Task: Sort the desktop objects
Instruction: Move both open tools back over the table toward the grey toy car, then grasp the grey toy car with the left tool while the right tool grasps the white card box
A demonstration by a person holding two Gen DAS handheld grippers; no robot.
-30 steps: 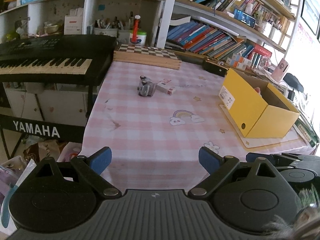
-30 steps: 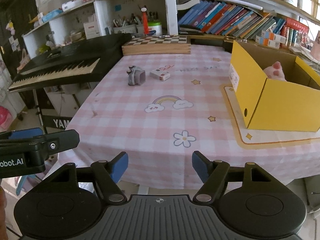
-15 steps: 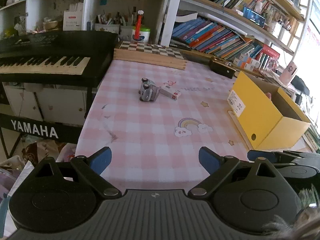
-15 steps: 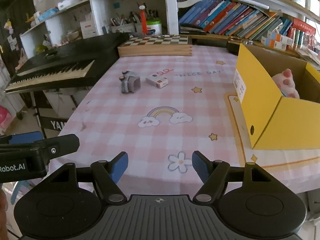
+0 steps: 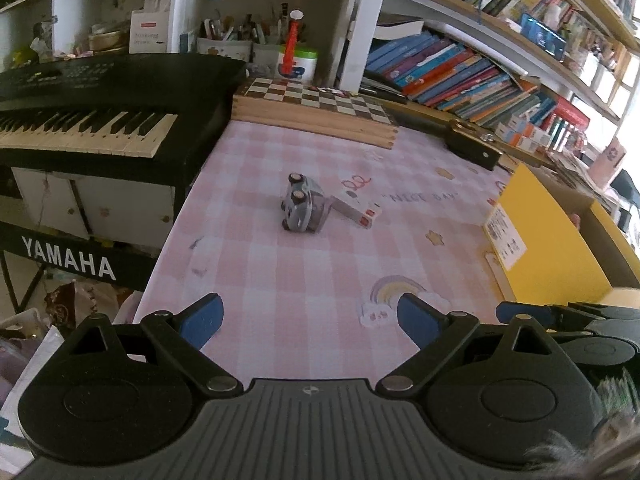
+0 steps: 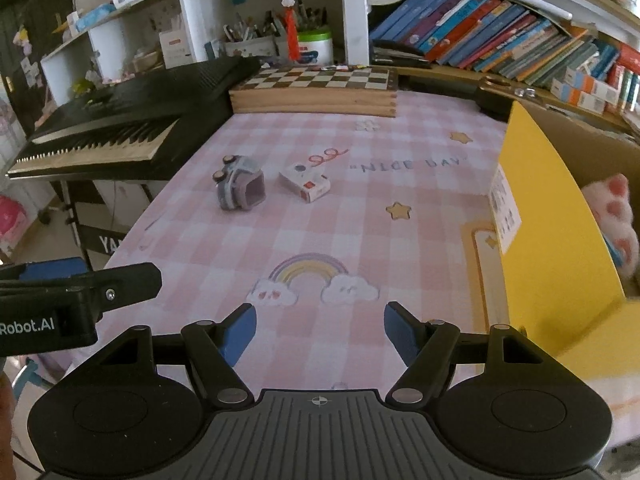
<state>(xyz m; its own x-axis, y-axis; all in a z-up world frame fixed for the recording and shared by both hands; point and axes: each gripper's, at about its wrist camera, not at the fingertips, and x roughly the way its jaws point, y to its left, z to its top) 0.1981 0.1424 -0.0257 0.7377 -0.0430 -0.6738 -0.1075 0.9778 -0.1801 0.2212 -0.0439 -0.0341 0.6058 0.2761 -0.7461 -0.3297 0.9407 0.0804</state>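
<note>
A small grey toy car [image 5: 301,208] [image 6: 239,188] lies on its side on the pink checked tablecloth [image 5: 320,272]. A small white and red box [image 5: 356,212] [image 6: 305,184] lies just right of it. A yellow box [image 5: 552,236] [image 6: 556,240] stands at the right, with a pink plush paw [image 6: 616,216] inside. My left gripper [image 5: 310,320] is open and empty above the table's near edge, well short of the car. My right gripper [image 6: 320,330] is open and empty over the rainbow print.
A black Yamaha keyboard [image 5: 100,104] [image 6: 120,120] borders the table's left side. A wooden chessboard box [image 5: 316,108] [image 6: 316,92] lies at the back. Bookshelves [image 5: 460,76] stand behind. The left gripper's finger [image 6: 80,292] shows at the left of the right wrist view.
Both grippers have moved forward over the table toward the toy car and small box. Both stay open and empty.
</note>
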